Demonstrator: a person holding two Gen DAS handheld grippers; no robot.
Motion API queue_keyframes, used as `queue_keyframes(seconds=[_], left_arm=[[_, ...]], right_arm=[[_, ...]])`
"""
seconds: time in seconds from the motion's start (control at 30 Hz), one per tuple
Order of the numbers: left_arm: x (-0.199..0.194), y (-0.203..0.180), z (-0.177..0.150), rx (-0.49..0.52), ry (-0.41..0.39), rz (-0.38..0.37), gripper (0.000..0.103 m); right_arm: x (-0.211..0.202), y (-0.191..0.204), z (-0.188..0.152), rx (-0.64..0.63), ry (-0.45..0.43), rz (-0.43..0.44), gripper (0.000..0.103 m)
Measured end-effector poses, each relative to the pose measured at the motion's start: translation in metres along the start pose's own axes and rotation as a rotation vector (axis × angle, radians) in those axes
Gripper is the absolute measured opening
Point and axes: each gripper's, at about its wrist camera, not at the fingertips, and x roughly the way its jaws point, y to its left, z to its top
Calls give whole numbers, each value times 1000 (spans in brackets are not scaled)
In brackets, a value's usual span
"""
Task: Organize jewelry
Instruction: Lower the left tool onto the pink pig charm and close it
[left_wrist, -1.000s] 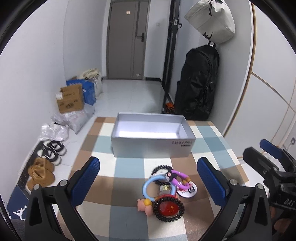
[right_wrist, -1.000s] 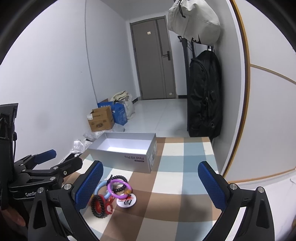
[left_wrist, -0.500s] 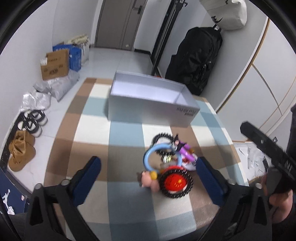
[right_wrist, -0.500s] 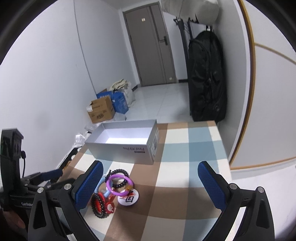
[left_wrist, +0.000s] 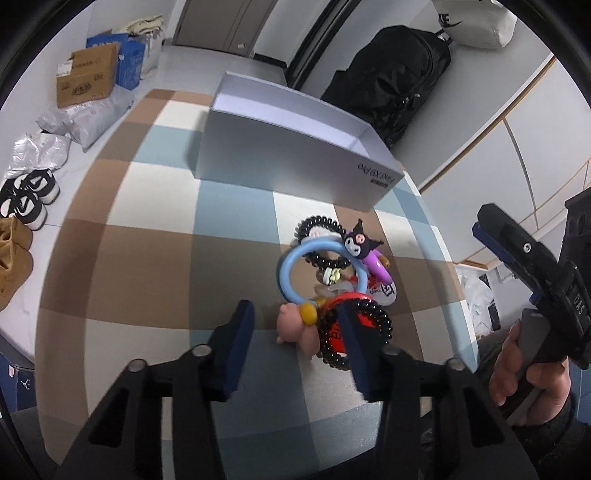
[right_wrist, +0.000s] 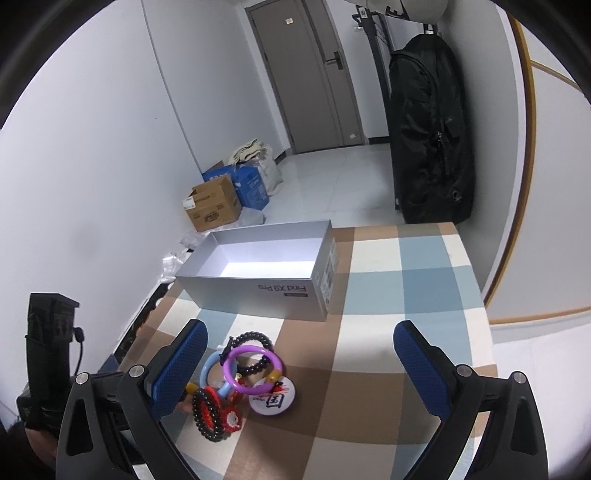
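Note:
A pile of jewelry lies on the checked table: a light blue ring with a pink pig charm (left_wrist: 295, 332), a black coil band around a red disc (left_wrist: 356, 332), a purple ring with a black-eared figure (left_wrist: 364, 245) and a white badge (right_wrist: 272, 397). My left gripper (left_wrist: 295, 338) is low over the pile, half closed, its fingers on either side of the pig charm and the coil band, not clamped. An open silver box (left_wrist: 291, 147) stands behind the pile. My right gripper (right_wrist: 299, 362) is open and empty, raised right of the pile.
The table ends close behind the box and at the right. On the floor to the left lie cardboard boxes (left_wrist: 86, 79), bags and shoes (left_wrist: 27, 199). A black backpack (right_wrist: 430, 136) hangs by the wall at the back right.
My left gripper has dropped down and forward onto the jewelry pile, and its jaws have narrowed around the pig charm. My right gripper has tilted down a little and stays open.

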Motion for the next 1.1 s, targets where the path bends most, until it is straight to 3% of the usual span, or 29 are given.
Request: queue_keyframes(seconds=[0.17, 0.5, 0.83, 1.03, 1.1], left_arm=[[4, 12, 1, -60, 32, -44, 20], [1, 19, -2, -81, 41, -55, 18], [-20, 28, 3, -142, -53, -37, 18], [-27, 26, 8, -147, -104, -9, 18], [-27, 27, 9, -149, -111, -9, 18]], right_arm=[[0, -1, 1, 10, 7, 10, 102], [0, 3, -4, 9, 45, 63, 99], [10, 28, -24, -73, 152, 158, 75], [24, 51, -41, -169, 227, 167, 56], [29, 57, -45, -199, 243, 159, 55]])
